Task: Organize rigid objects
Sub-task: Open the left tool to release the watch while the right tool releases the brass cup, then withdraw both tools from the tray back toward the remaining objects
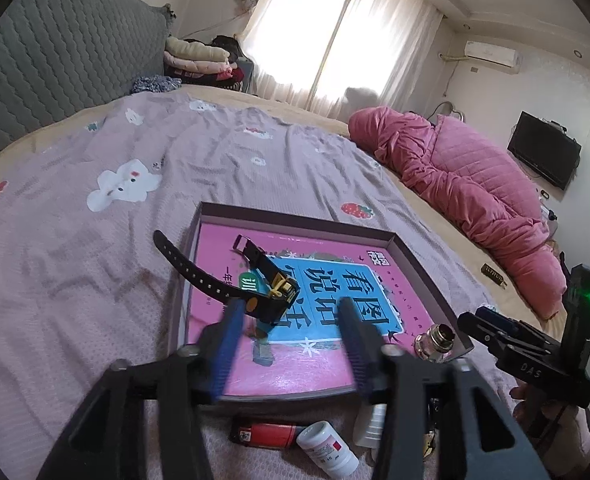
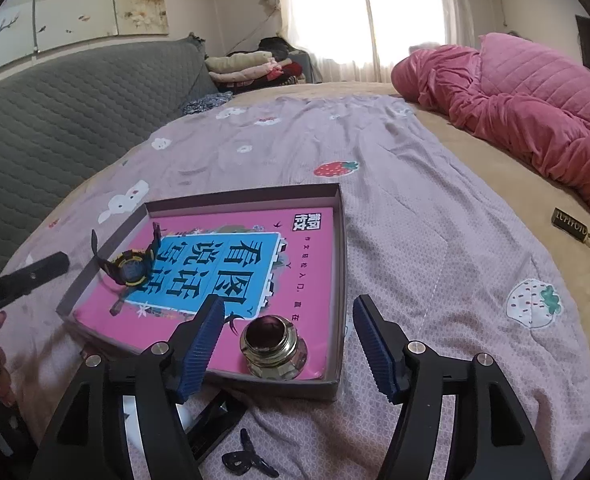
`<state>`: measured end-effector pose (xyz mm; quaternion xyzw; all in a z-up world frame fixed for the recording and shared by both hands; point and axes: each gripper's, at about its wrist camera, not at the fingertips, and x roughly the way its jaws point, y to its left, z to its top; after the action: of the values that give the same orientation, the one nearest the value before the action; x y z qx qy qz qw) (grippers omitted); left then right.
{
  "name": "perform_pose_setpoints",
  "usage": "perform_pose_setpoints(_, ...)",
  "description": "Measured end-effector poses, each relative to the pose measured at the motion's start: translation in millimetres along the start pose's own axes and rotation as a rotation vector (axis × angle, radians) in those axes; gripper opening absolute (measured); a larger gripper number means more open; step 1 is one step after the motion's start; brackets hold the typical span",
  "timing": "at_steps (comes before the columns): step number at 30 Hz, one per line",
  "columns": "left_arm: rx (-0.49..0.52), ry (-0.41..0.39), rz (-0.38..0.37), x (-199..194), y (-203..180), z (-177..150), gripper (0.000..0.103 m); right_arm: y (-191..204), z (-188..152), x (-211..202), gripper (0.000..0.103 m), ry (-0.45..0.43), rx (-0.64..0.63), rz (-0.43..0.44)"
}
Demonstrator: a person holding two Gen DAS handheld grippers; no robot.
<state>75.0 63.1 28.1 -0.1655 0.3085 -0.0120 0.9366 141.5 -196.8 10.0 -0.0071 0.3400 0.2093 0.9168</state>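
Observation:
A shallow purple-grey box [image 1: 295, 218] [image 2: 247, 196] lies on the bed with a pink and blue book flat inside it. A black and yellow wristwatch [image 1: 271, 292] [image 2: 129, 268] stands on the book near the box's left wall, one strap poking over the rim. My left gripper [image 1: 291, 306] is open, the watch just ahead of its left finger, not pressed. A brass metal fitting [image 2: 273, 346] [image 1: 435, 340] sits in the box's near right corner. My right gripper [image 2: 289, 304] [image 1: 483, 320] is open, its blue pads on either side of the fitting and clear of it.
On the lilac sheet in front of the box lie a red lighter [image 1: 267, 434], a white pill bottle [image 1: 327, 448], a black hair clip [image 2: 247, 460] and a flat black piece [image 2: 215, 420]. A pink quilt [image 2: 535, 92] is heaped at the right, a grey headboard [image 2: 55, 120] at the left.

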Motion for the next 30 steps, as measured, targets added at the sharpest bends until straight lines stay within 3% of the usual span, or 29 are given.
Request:
perform_pose_setpoints(16,0.022,-0.002,0.029,-24,-10,-9,0.058,-15,-2,-18,0.073,-0.041,0.021,-0.011)
perform_pose_setpoints(30,0.024,0.038,0.031,-34,-19,-20,0.058,1,-9,-42,0.073,-0.074,-0.049,0.010)
